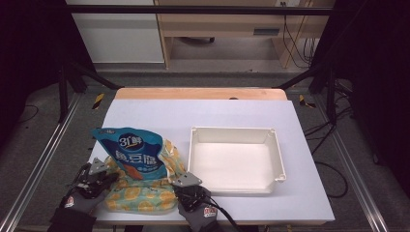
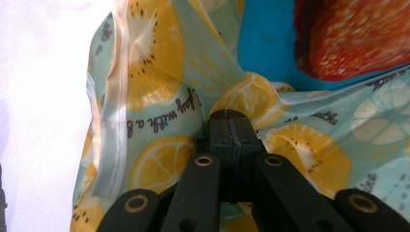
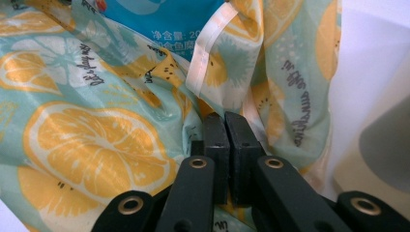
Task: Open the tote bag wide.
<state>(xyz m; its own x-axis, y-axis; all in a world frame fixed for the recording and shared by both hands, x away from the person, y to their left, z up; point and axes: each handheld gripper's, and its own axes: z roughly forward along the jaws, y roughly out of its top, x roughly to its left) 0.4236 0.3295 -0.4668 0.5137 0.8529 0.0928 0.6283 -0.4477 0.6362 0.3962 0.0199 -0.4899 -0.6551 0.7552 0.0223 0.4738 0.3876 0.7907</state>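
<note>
high view: left gripper (image 1: 107, 170) and right gripper (image 1: 180, 181) each pinch the lemon-print bag (image 1: 140, 195); blue packet (image 1: 133, 152) inside it

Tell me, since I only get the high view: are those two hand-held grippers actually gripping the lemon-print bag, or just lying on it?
Observer: The left gripper view shows the left hand-held gripper with its jaws shut on a bunched fold of the lemon-print bag.
Operator: And the other one?
Observer: The right hand-held gripper has its jaws pressed together too, with the bag's fabric gathered around their tips.
Operator: What's on the blue packet besides the big characters?
Observer: Up close, the blue packet carries a picture of something red and speckled.
</note>
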